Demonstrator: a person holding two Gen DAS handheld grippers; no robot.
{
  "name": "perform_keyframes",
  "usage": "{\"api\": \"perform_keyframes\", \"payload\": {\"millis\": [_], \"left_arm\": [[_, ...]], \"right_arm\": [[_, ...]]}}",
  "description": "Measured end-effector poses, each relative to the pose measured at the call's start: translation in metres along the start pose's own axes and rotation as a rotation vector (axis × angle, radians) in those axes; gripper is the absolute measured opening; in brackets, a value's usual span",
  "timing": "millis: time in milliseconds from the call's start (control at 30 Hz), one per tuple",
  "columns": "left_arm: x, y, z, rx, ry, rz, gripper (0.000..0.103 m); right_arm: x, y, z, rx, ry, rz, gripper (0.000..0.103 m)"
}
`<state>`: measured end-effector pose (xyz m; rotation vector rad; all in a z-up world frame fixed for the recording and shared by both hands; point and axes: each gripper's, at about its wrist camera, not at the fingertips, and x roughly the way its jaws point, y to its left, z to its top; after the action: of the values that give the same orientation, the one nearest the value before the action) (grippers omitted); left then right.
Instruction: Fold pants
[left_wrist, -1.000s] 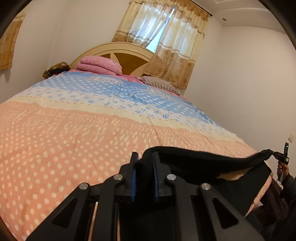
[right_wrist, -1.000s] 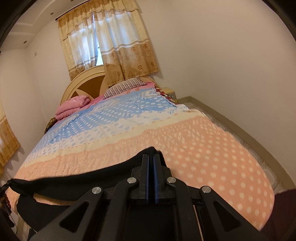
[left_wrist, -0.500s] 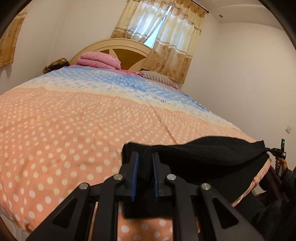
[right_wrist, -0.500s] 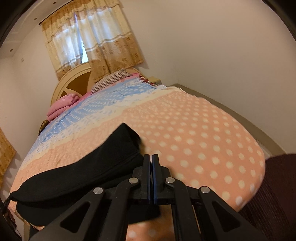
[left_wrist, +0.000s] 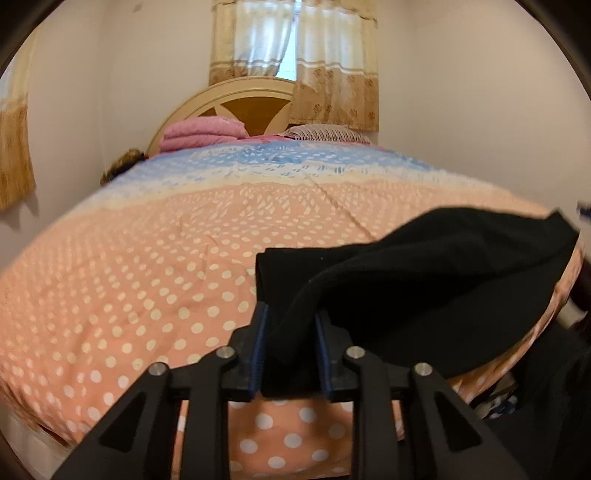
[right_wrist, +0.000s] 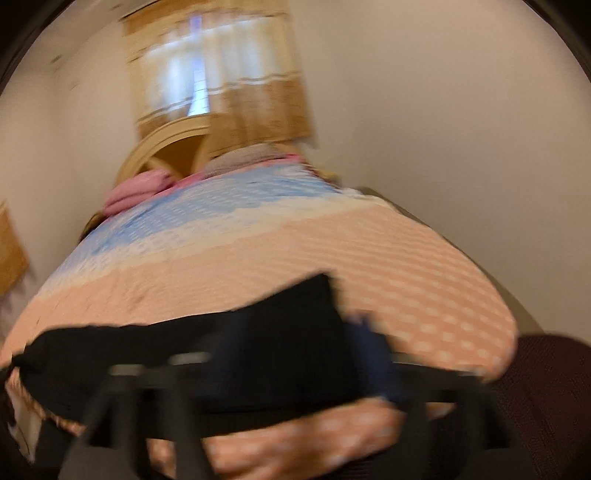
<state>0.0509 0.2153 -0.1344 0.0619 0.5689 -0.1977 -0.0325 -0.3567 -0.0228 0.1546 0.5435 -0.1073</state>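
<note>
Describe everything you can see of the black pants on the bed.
The black pants look like soft, plain knit fabric, folded over in layers near the foot of the polka-dot bedspread. One end lies between the left gripper fingers; whether they pinch it is unclear. The right wrist view is too blurred to show the right gripper's hold.

This is a bedroom in a home. A large bed (left_wrist: 147, 277) fills most of the room, covered with a quilt (left_wrist: 122, 258) in pink with white dots and blue near the head. A rounded wooden headboard (left_wrist: 236, 99) stands at the far end, with a folded pink blanket (left_wrist: 201, 134) and a striped pillow (left_wrist: 325, 133) before it. Behind it, patterned curtains (left_wrist: 332, 74) hang over a bright window (left_wrist: 290, 40). The walls (left_wrist: 461, 92) are plain white.
</note>
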Motion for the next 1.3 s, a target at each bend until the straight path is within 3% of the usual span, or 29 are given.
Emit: {"api": "perform_keyframes", "payload": {"millis": [133,200,333,433,533,600,667,733,767,800,867,1133,1300], "left_arm": [[0.002,-0.006,-0.004,0.037,0.005,0.033,0.028],[0.001,-0.004,-0.005,0.026,-0.005,0.041,0.028],[0.003,0.000,-0.002,-0.010,-0.033,0.062,0.030],[0.004,0.001,0.004,-0.039,-0.050,0.083,0.030],[0.007,0.000,0.010,-0.045,-0.054,0.082,0.028],[0.012,-0.001,0.012,-0.034,-0.038,0.089,0.028],[0.013,-0.001,0.013,-0.033,-0.038,0.085,0.026],[0.014,-0.001,0.014,-0.036,-0.037,0.081,0.024],[0.013,-0.001,0.016,-0.036,-0.038,0.082,0.023],[0.013,-0.001,0.017,-0.036,-0.040,0.080,0.023],[0.012,-0.002,0.020,-0.034,-0.047,0.079,0.020],[-0.007,-0.001,0.030,-0.047,-0.101,0.017,0.016],[-0.015,-0.002,0.019,-0.030,-0.092,0.000,0.016]], "right_arm": [[0.025,0.095,-0.009,-0.225,0.104,0.101,0.079],[0.038,0.155,-0.025,-0.378,0.152,0.188,0.065],[0.059,0.250,-0.059,-0.578,0.219,0.338,0.055],[0.070,0.298,-0.084,-0.697,0.242,0.391,0.055],[0.086,0.327,-0.104,-0.819,0.250,0.363,0.051],[0.097,0.330,-0.108,-0.851,0.259,0.330,0.043],[0.103,0.325,-0.106,-0.818,0.258,0.336,0.042],[0.105,0.321,-0.103,-0.794,0.259,0.341,0.032],[0.104,0.323,-0.102,-0.784,0.265,0.347,0.017],[0.103,0.320,-0.099,-0.770,0.275,0.359,0.010],[0.099,0.319,-0.097,-0.767,0.276,0.365,0.005],[0.053,0.299,-0.080,-0.720,0.209,0.422,0.003],[0.043,0.293,-0.089,-0.731,0.228,0.447,0.003]]}}
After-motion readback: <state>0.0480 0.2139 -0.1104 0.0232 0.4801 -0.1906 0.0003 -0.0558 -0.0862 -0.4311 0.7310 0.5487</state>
